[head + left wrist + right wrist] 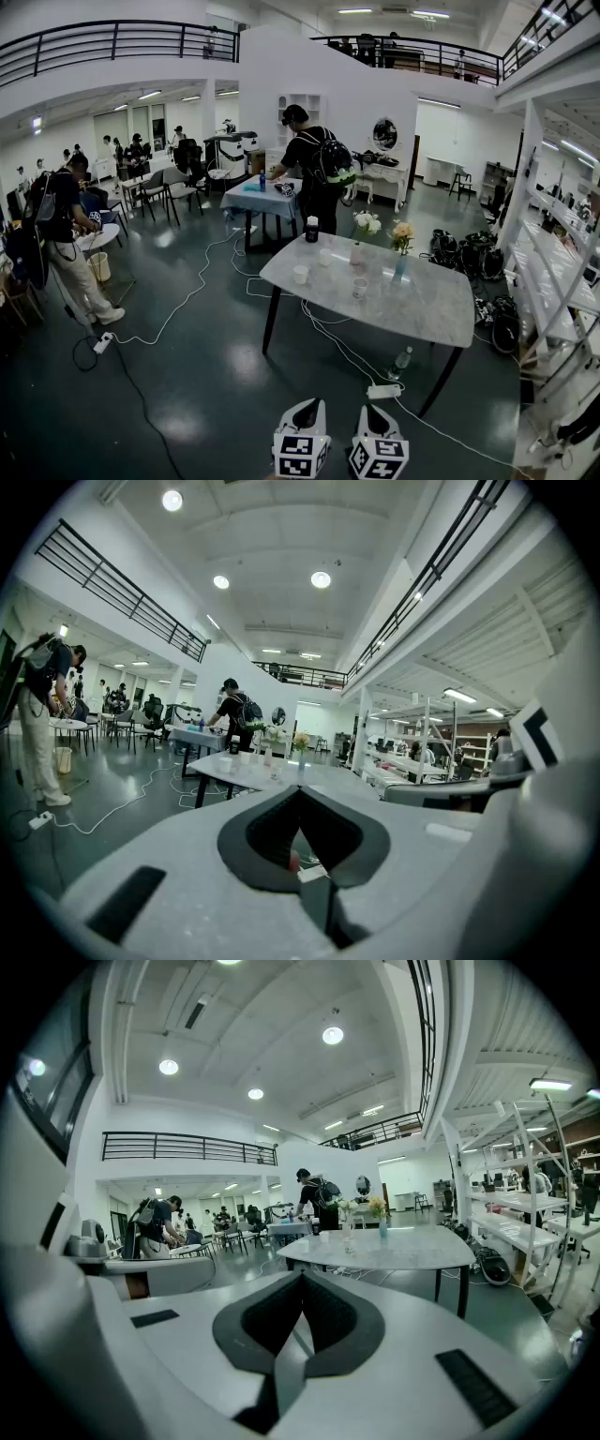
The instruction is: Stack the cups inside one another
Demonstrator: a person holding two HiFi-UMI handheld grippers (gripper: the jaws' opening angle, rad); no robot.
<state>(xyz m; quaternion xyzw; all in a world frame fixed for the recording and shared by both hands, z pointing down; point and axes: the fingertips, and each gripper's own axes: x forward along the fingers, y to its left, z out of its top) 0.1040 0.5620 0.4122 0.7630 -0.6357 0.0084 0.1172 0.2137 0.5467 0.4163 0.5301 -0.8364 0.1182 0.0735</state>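
Three small pale cups (300, 274) are spotted on the grey table (422, 309) at mid-frame of the head view, well apart from both claws and not nested yet. They're judged light, thin-walled and easily tipped or squashed, so each is best pinched gently at the rim. Left gripper (300, 794) and right gripper (302, 1277) are held fully closed, nothing between the jaws. Tabletop is reckoned smooth, maybe slippery; the glossy dark floor (187, 375) is crossed by white cables (184, 305)

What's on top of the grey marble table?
A white cup, another white cup, a clear cup, a dark cup, a pink vase, a blue vase. Cup insides not visible.
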